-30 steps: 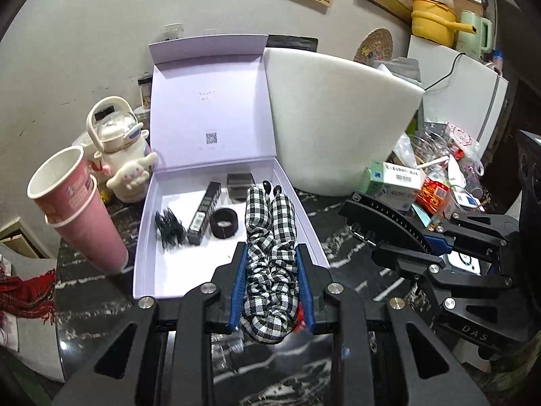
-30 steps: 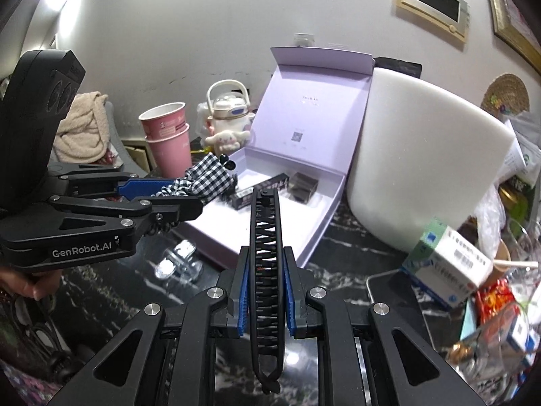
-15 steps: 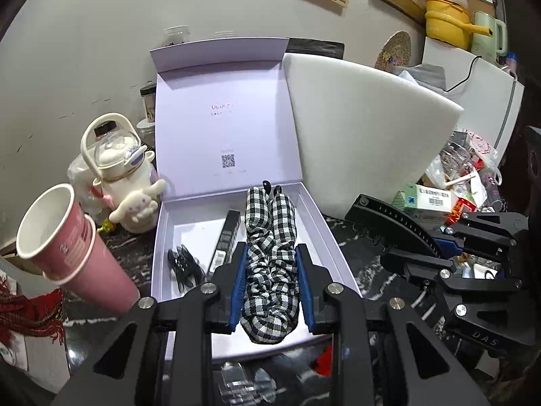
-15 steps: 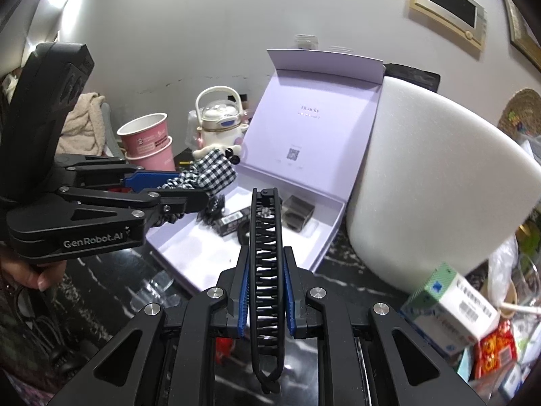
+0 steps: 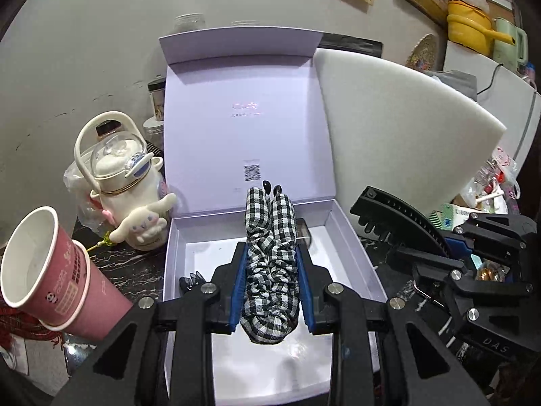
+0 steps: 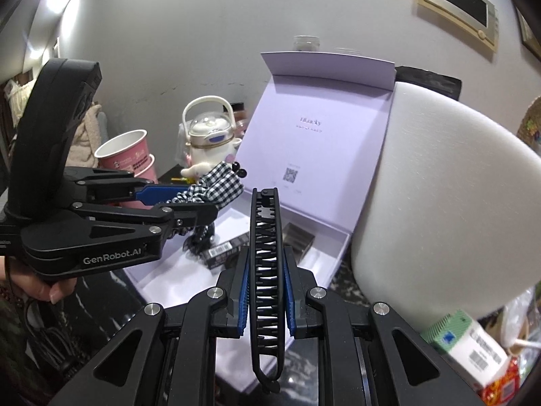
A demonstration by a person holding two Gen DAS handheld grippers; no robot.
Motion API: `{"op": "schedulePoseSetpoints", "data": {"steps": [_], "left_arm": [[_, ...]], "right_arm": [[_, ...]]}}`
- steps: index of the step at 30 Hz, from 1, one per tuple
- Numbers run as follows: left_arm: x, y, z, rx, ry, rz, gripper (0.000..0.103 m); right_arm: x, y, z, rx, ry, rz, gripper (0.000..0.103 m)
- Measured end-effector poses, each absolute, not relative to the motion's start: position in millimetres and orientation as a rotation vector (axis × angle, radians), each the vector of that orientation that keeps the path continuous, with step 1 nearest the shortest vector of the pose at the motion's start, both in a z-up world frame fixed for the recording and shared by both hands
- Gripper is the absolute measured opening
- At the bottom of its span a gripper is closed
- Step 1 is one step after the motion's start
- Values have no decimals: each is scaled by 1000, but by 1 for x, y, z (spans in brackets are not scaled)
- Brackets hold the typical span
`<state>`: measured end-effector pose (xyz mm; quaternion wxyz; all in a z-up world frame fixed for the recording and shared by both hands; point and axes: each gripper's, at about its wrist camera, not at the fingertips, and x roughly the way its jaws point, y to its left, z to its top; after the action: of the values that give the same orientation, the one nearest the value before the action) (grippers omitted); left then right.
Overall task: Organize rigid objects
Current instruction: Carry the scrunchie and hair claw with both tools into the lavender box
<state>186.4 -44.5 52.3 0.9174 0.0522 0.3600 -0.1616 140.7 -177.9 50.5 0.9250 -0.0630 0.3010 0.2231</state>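
My left gripper (image 5: 270, 264) is shut on a black-and-white checked scrunchie clip (image 5: 270, 257) and holds it over the open lilac box (image 5: 355, 243); it also shows in the right wrist view (image 6: 216, 186). My right gripper (image 6: 265, 267) is shut on a long black toothed hair clip (image 6: 265, 253) just in front of the box (image 6: 334, 253). Inside the box lie a black claw clip (image 5: 191, 279), a dark barcode stick (image 6: 221, 252) and a small dark box (image 6: 297, 238).
Stacked pink paper cups (image 5: 44, 277) and a white character kettle (image 5: 125, 182) stand left of the box. A large white foam slab (image 5: 399, 135) leans at its right. Cluttered packets and a green-white carton (image 6: 473, 348) lie further right on the dark marble table (image 5: 135, 264).
Both grippers have moved forward toward the box with their clips; the left one now hangs over the box's inside. The box and lid look larger and closer.
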Motion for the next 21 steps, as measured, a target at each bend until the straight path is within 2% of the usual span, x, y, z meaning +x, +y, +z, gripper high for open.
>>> {"op": "schedulePoseSetpoints", "data": {"steps": [21], "left_arm": [[251,-41,-1,130,858,-271,27]], "right_arm": [[206,-175,9,-104,708,430,17]]}}
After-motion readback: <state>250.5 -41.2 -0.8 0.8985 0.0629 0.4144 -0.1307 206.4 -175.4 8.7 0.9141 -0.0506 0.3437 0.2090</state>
